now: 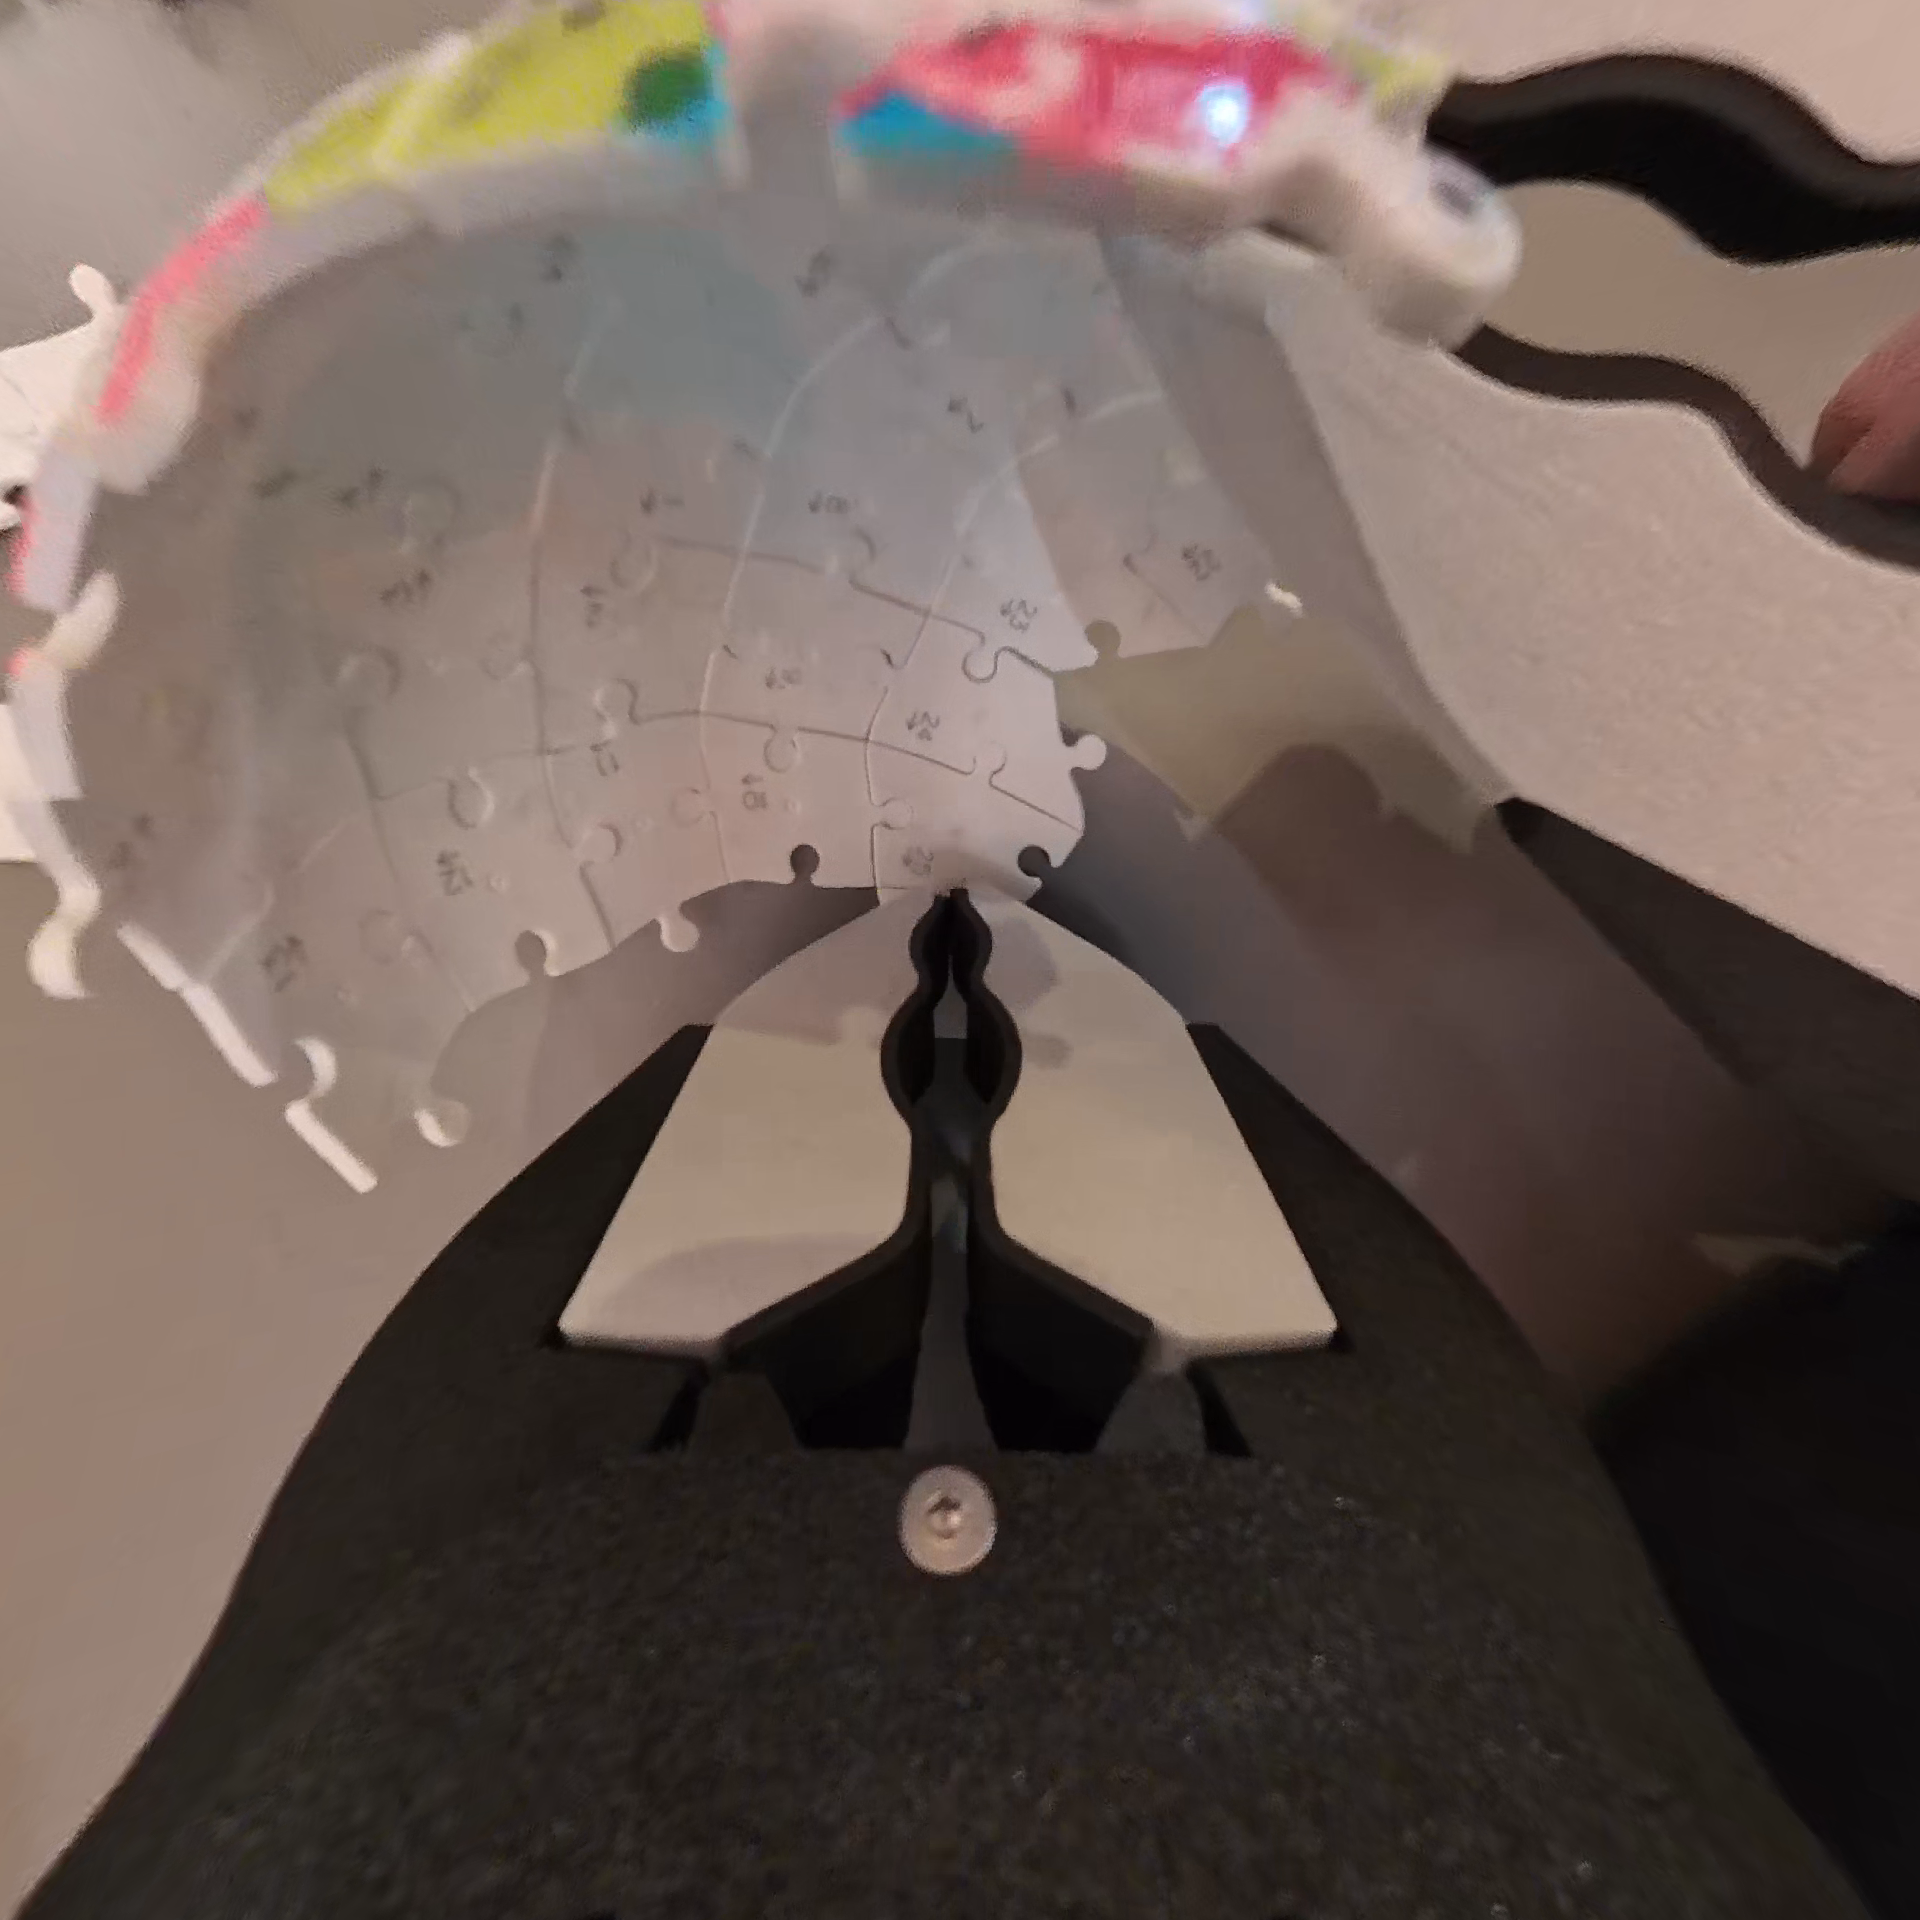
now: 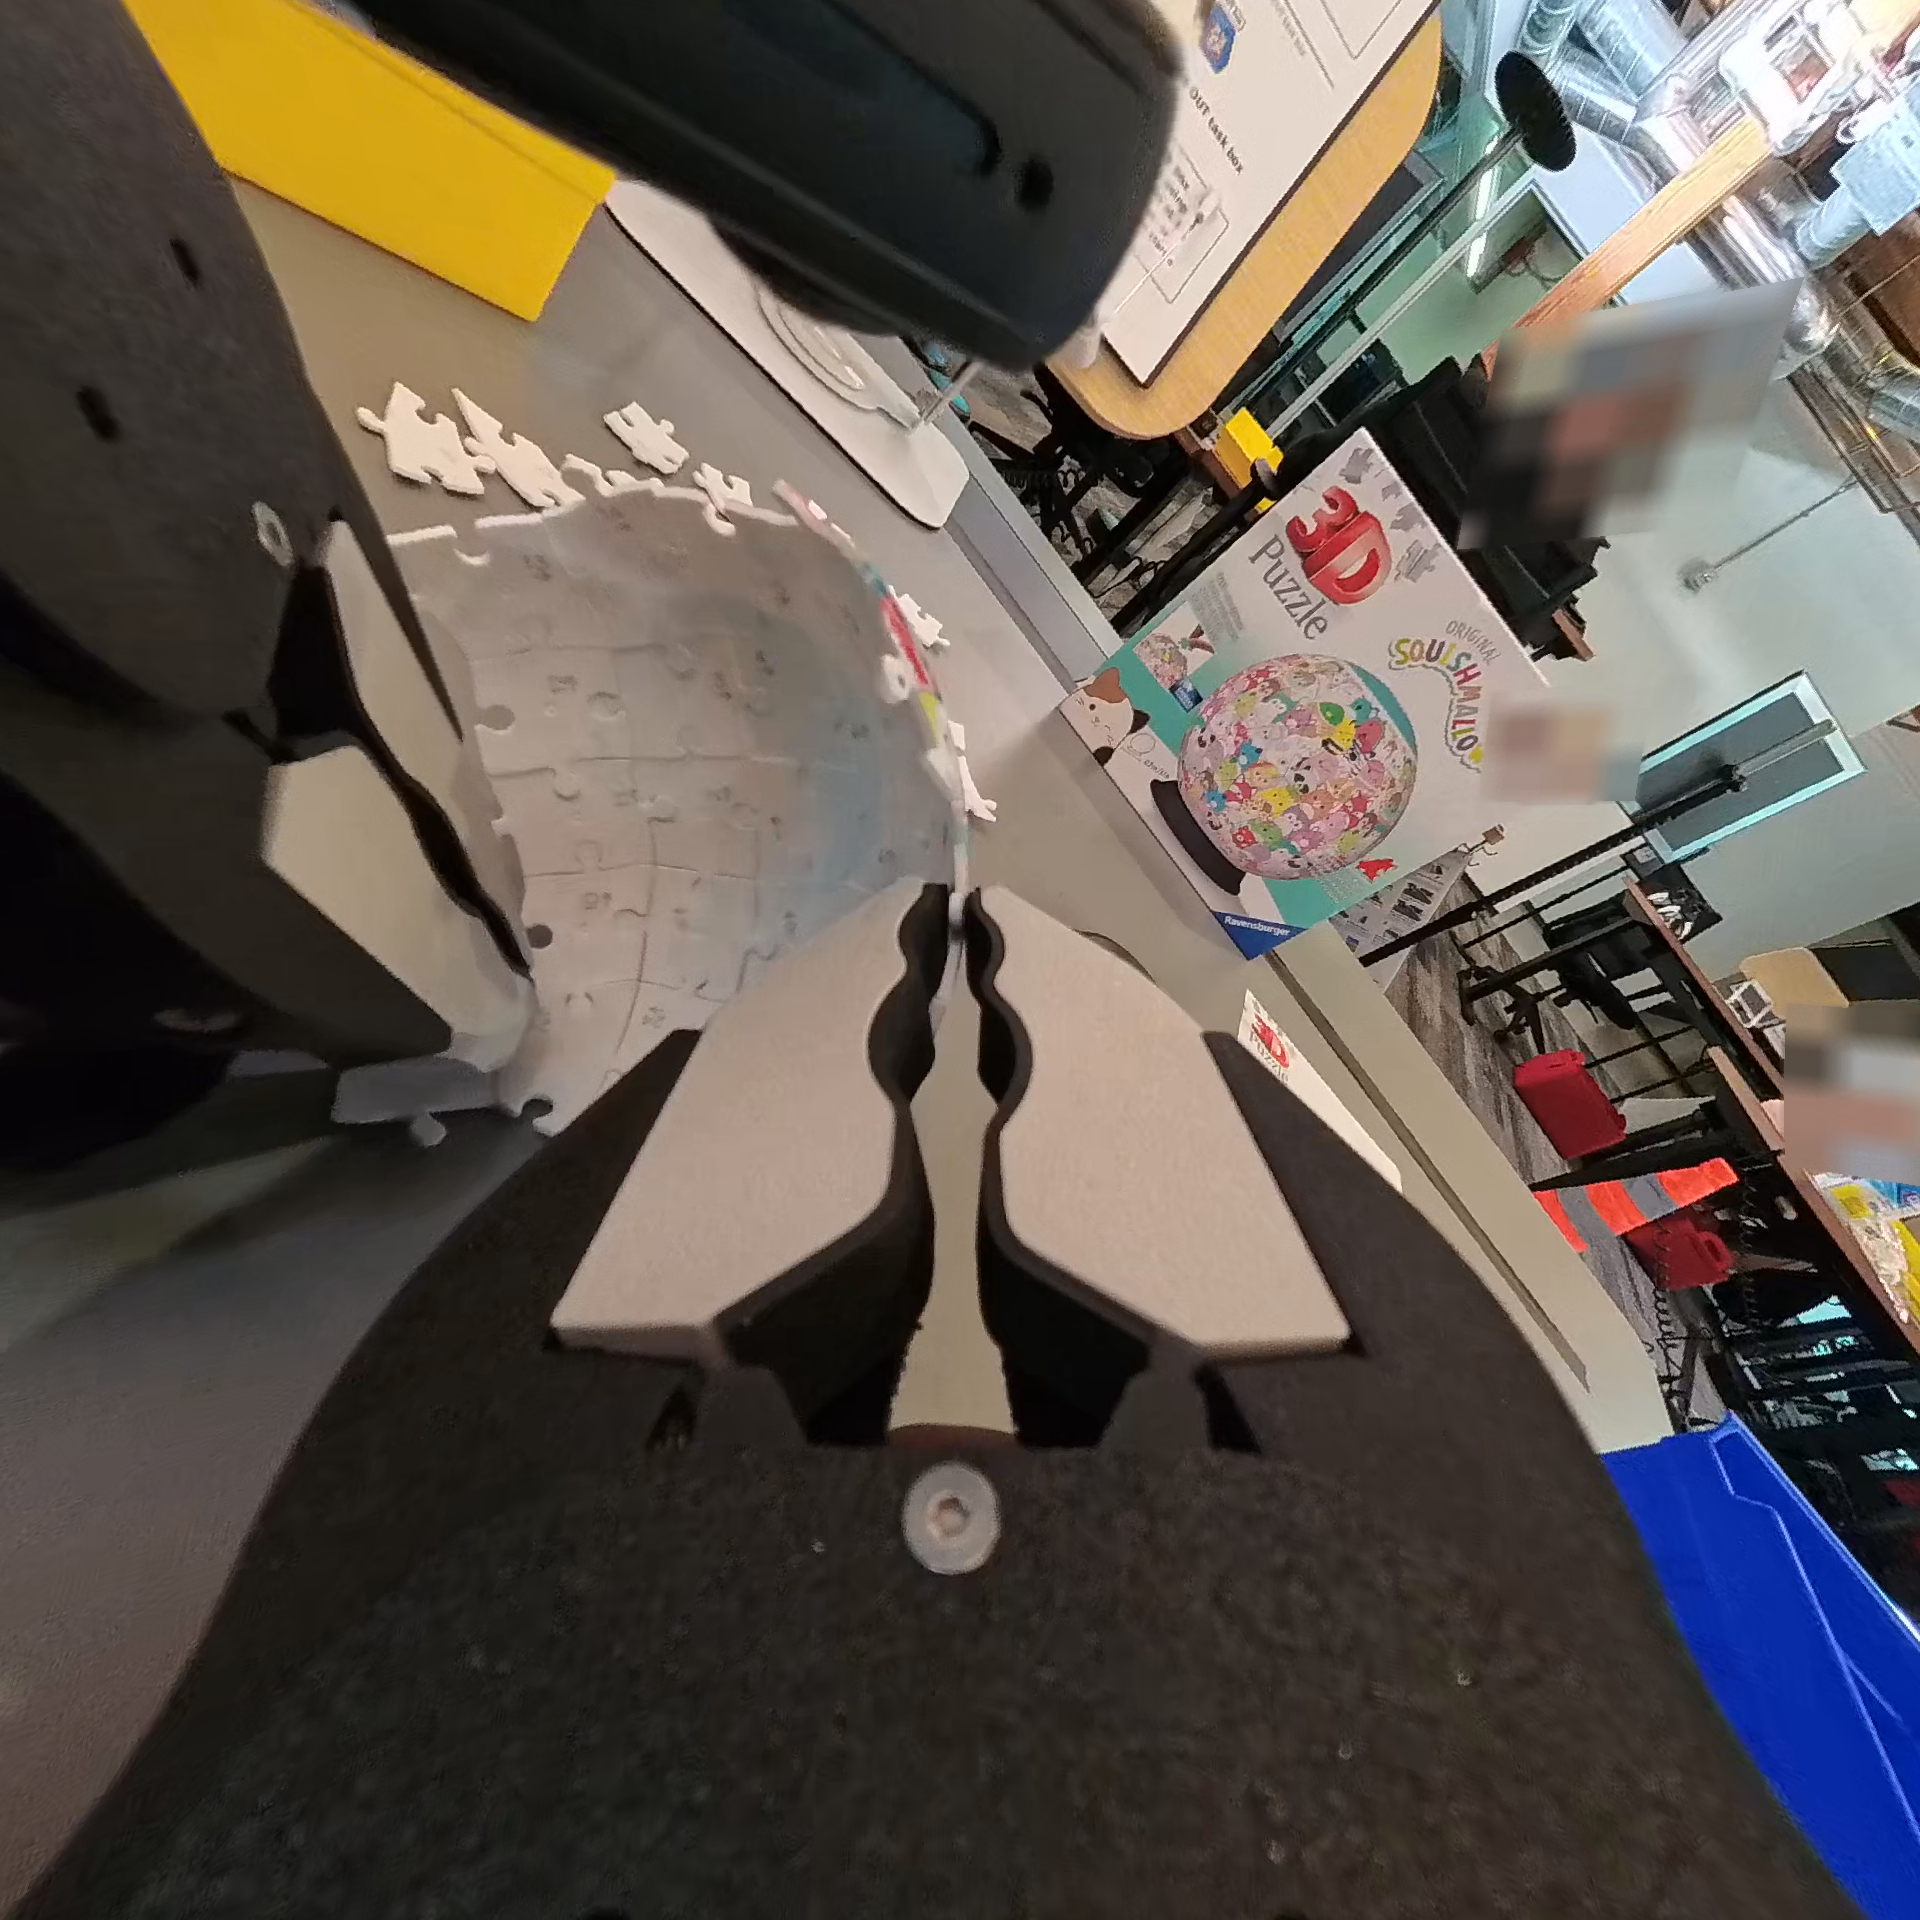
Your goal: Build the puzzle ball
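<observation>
Left gripper pinched tight on the lower rim of the half-built puzzle ball shell; tips meet right at a rim piece, no gap showing. The shell is a curved bowl of interlocked white-backed pieces, its hollow inner face turned toward the left gripper and its printed coloured side facing away, showing only along the far top edge. Right gripper also clamped on the shell, at the opposite rim, with a thin white edge caught between nearly meeting tips. From the right gripper the shell stands ahead and to the left, its long rim running roughly away from the tips; motion blur makes the exact tilt uncertain. Loose white puzzle pieces lie on the grey table beyond the shell. The puzzle box stands ahead and to the right.
</observation>
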### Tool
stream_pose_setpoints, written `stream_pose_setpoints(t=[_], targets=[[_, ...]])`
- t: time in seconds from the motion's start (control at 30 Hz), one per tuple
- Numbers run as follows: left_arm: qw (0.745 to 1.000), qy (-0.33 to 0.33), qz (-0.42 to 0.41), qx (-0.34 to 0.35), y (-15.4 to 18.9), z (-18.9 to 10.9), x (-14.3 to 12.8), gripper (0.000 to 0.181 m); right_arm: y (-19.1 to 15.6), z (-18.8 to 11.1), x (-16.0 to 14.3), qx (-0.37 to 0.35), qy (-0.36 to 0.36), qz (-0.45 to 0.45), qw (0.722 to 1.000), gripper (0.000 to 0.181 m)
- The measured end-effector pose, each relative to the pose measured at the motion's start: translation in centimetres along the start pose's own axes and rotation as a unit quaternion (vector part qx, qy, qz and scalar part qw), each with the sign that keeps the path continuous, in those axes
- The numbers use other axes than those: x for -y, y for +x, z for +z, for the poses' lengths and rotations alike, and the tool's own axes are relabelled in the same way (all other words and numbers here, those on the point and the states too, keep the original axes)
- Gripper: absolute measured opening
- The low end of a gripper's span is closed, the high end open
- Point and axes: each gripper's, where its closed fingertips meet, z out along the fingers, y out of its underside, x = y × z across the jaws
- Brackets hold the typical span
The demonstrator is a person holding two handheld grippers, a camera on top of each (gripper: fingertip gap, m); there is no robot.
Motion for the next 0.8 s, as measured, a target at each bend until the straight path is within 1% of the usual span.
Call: stream_pose_setpoints(t=[0.4,0.43,0.5,0.6,0.63,0.7,0.73,0.77,0.8], targets=[[0.999,0.01,-0.029,0.009,-1.0,-0.2,0.1,0.0,0.0,0.0,-0.1,-0.001,-0.005,-0.005,1.0,0.003],[0.999,0.023,-0.028,0.007,-1.1,-0.6,0.4,0.0,0.0,0.0,-0.2,-0.001,-0.006,-0.005,1.0,0.003],[0.996,0.074,-0.039,-0.004,-1.7,-2.6,1.5,0.0,0.0,0.1,-0.2,0.0,-0.007,-0.003,1.0,0.003],[0.986,0.147,-0.072,-0.035,-3.6,-7.1,2.3,0.0,0.1,0.2,-0.3,-0.001,-0.008,0.0,1.0,0.003],[0.982,0.162,-0.085,-0.044,-4.4,-8.5,2.1,0.0,0.2,0.2,-0.2,-0.002,-0.007,0.001,1.0,0.003],[0.978,0.173,-0.11,-0.05,-6.2,-10.6,0.9,0.0,0.3,0.3,-0.3,-0.002,-0.009,0.01,1.0,0.003],[0.975,0.182,-0.121,-0.038,-7.4,-11.4,0.2,0.0,0.5,0.4,-0.3,-0.001,-0.01,0.019,1.0,0.003],[0.972,0.196,-0.13,-0.023,-8.5,-11.9,-0.4,0.006,0.6,0.4,-0.3,0.001,-0.011,0.026,1.0,0.003],[0.968,0.208,-0.14,-0.011,-9.5,-12.2,-1.0,0.009,0.8,0.5,-0.3,0.002,-0.013,0.03,0.999,0.003]])
